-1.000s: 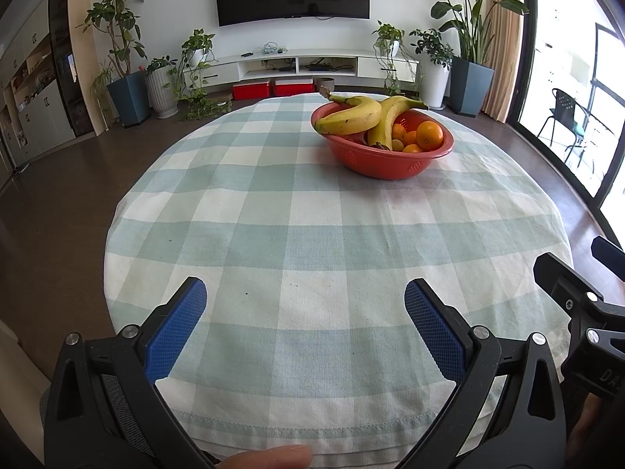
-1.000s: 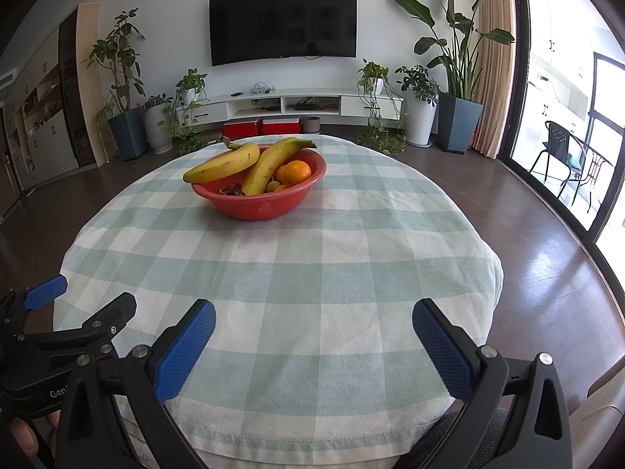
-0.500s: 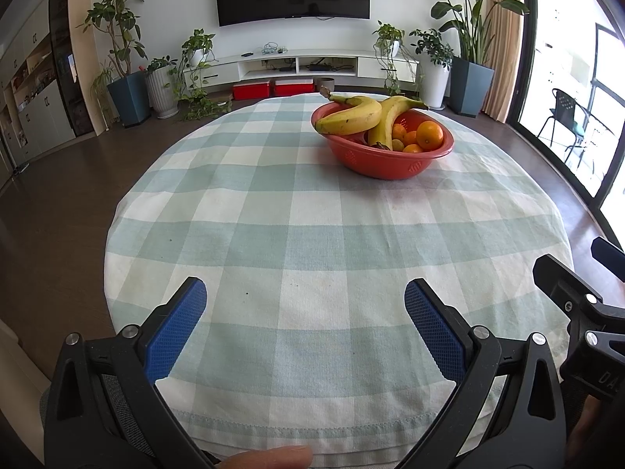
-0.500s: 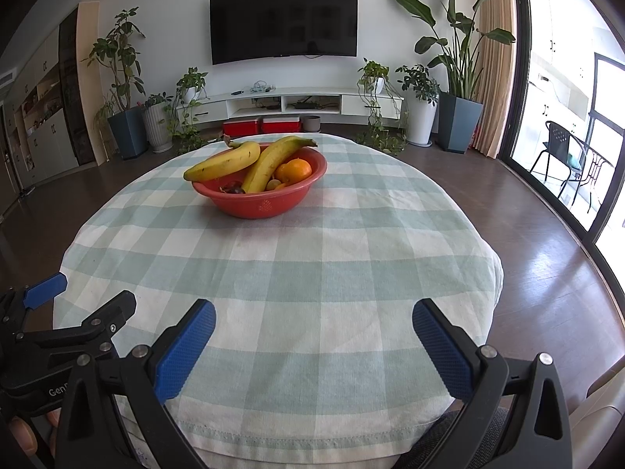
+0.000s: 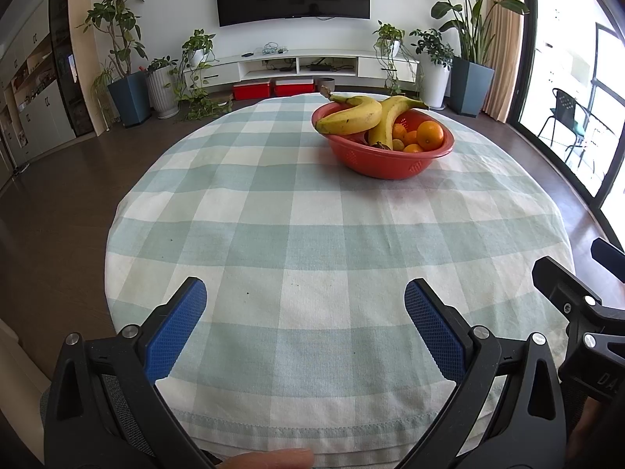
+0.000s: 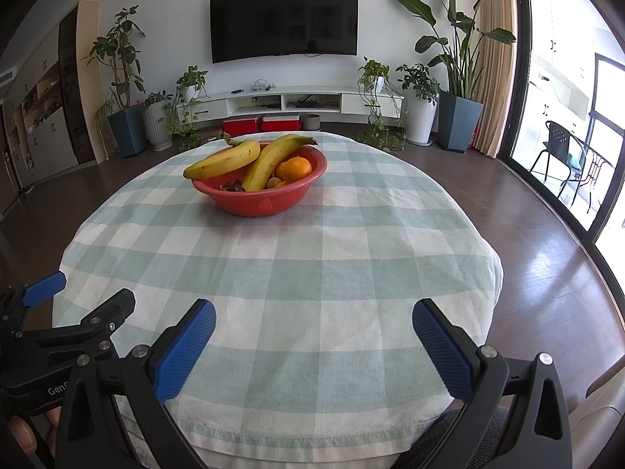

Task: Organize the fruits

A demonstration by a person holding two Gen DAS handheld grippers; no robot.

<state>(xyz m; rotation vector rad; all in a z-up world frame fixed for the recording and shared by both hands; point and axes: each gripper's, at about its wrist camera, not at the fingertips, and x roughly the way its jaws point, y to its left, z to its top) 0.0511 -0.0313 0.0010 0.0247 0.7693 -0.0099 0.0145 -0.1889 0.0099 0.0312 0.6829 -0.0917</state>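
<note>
While both tools gape, bowl (image 6: 259, 199) sits far across table (image 6: 312, 273).

Almost nothing differs from a second ago. In the right wrist view, the red bowl (image 6: 259, 185) of bananas (image 6: 250, 160) and oranges (image 6: 297, 168) sits very slightly higher and further ahead of the wide-open right gripper (image 6: 314, 342), suggesting a small tilt or drift of that gripper. In the left wrist view, the left gripper (image 5: 304, 322) shows no visible shift.
</note>
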